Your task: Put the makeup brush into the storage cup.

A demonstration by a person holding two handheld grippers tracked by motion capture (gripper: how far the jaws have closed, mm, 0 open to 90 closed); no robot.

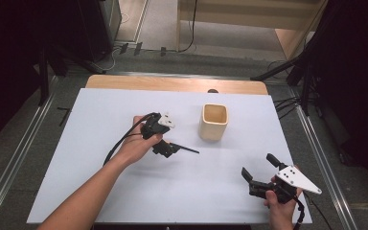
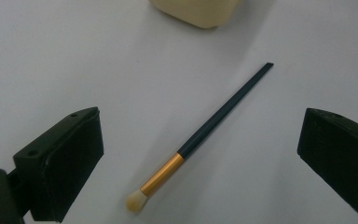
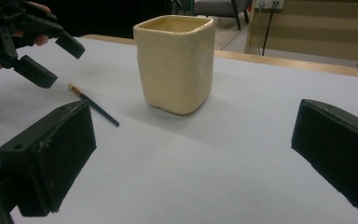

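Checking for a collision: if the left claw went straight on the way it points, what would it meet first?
Probably the brush, lying flat on the table between the open left claw's jaws. The cup stands beyond it, though depth is hard to judge.

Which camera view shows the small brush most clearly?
The left gripper view: the brush lies whole between the open jaws, bristles and gold band plain. The right gripper view shows it small; in the high view, only its dark handle.

brush (image 2: 200, 137) on table (image 1: 124, 191), left of cup (image 1: 214, 121) | left gripper (image 2: 200, 154) over brush | right gripper (image 1: 258, 172) near-right of cup
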